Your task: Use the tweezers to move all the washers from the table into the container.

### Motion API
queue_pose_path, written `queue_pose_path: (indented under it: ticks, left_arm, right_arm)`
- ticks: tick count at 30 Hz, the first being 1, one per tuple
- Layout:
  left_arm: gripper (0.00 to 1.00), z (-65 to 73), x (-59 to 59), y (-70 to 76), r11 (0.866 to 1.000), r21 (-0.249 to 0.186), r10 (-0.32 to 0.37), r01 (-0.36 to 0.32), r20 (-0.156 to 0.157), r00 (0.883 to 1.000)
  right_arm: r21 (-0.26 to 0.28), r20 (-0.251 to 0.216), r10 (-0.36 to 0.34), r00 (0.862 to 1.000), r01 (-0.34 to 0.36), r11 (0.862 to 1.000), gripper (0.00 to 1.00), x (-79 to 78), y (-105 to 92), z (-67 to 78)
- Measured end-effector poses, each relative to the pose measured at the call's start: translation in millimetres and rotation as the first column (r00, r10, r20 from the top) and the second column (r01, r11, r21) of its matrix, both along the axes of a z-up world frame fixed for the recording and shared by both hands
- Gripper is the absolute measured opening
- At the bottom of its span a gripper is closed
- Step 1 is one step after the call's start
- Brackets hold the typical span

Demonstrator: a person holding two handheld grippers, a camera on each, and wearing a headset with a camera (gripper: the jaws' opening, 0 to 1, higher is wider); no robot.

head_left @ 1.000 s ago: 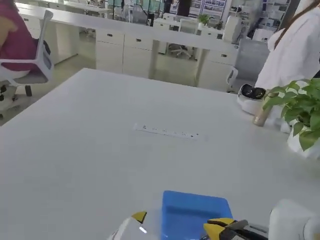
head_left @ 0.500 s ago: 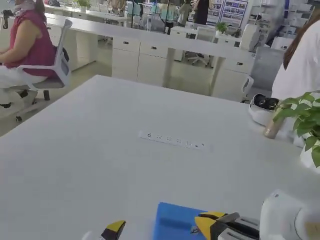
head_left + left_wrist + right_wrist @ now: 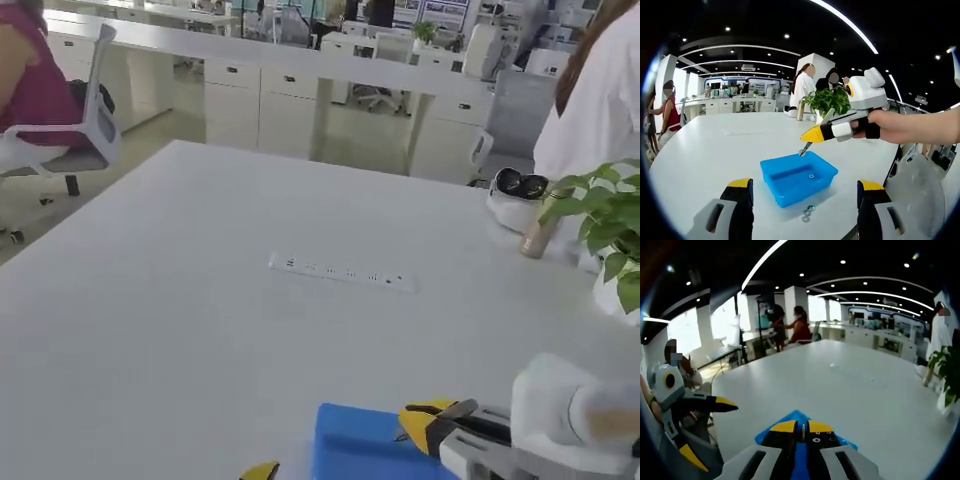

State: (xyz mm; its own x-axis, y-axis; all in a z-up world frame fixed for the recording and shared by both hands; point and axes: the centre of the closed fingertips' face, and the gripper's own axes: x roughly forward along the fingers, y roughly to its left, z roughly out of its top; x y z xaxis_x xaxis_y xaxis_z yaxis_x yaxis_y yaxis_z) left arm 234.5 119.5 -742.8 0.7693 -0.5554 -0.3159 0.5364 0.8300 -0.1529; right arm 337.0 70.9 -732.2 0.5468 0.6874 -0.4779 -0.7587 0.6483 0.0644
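Right gripper (image 3: 812,134), jaws clamped on the tweezers (image 3: 804,148), poises their tip over the container (image 3: 790,196), probably for a drop. Left gripper (image 3: 805,184) idles, jaws apart. Washers (image 3: 807,214) lie just near the container.

Two tongs: the left tongs (image 3: 805,184) and the right tongs (image 3: 812,134). One pair of tweezers (image 3: 804,148) juts from the right tongs' tip. One blue container (image 3: 790,189) sits ahead of the left tongs, with one washer (image 3: 811,176) inside. At least two loose washers (image 3: 808,212) lie on the surface (image 3: 715,150) between the left tongs' jaws.
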Motion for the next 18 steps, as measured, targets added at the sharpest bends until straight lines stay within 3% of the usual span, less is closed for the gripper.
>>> queue_pose_path:
  ticks: [5, 9, 14, 16, 18]
  left_arm:
    - [0.86, 4.9, 4.7, 10.7, 0.998, 0.017, 0.055, -0.056, 0.035, 0.998]
    - [0.86, 5.3, 5.9, 14.3, 0.997, 0.000, 0.078, -0.078, 0.026, 0.997]
    - [0.84, 5.1, 4.5, 11.3, 0.997, 0.040, 0.057, -0.059, 0.040, 0.998]
    - [0.85, 8.3, 4.5, 10.1, 0.998, 0.022, 0.054, -0.056, 0.050, 0.997]
    - [0.86, 14.2, 4.6, 7.9, 0.998, -0.031, 0.050, -0.048, 0.059, 0.997]
  right_arm:
    - [-0.005, -0.010, 0.027, 1.000, -0.027, 1.000, 0.03, -3.7, 2.6, -6.4]
    - [-0.012, -0.021, 0.018, 1.000, -0.018, 1.000, 0.03, -4.6, -6.1, -12.2]
    - [-0.003, -0.041, -0.001, 0.999, 0.001, 1.000, 0.03, -8.3, -11.4, -22.9]
    - [-0.001, -0.059, 0.000, 0.998, 0.000, 1.000, 0.03, -11.3, -11.0, -27.0]
    - [-0.005, -0.059, 0.005, 0.998, -0.006, 1.000, 0.03, -8.8, -13.5, -31.1]
